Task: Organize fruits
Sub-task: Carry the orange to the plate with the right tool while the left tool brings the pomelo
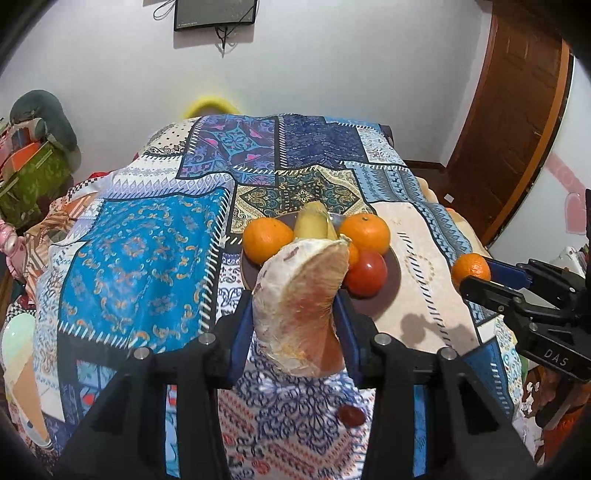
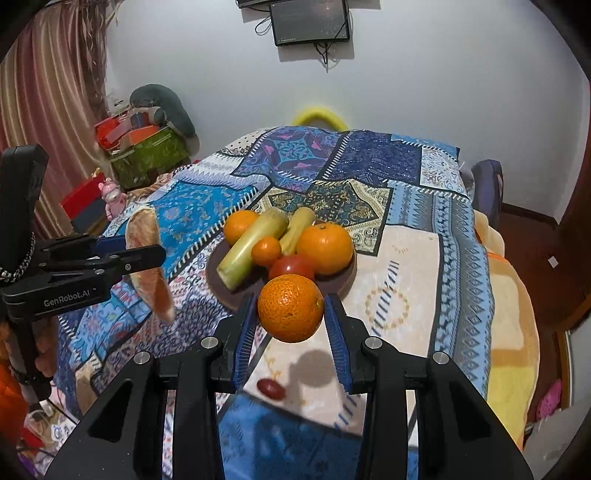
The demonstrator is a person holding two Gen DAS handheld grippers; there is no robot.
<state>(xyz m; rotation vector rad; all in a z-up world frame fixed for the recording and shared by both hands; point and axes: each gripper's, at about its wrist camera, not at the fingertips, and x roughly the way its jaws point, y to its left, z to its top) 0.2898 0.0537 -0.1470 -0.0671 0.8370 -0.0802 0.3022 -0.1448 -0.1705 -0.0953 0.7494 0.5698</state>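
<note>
Patchwork cloth (image 2: 207, 206) covers the bed, white wall behind with a screen (image 2: 309, 22), curtain (image 2: 51, 92) at left. Left hand-held gripper (image 1: 295, 295) pinches a pomelo wedge (image 1: 299, 306); right hand-held gripper (image 2: 291, 314) pinches an orange (image 2: 290, 308), both above the cloth near the fruit plate (image 2: 218, 273).

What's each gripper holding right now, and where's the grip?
Left gripper clamps the pomelo wedge across its lower half. Right gripper clamps the orange across its middle.
</note>
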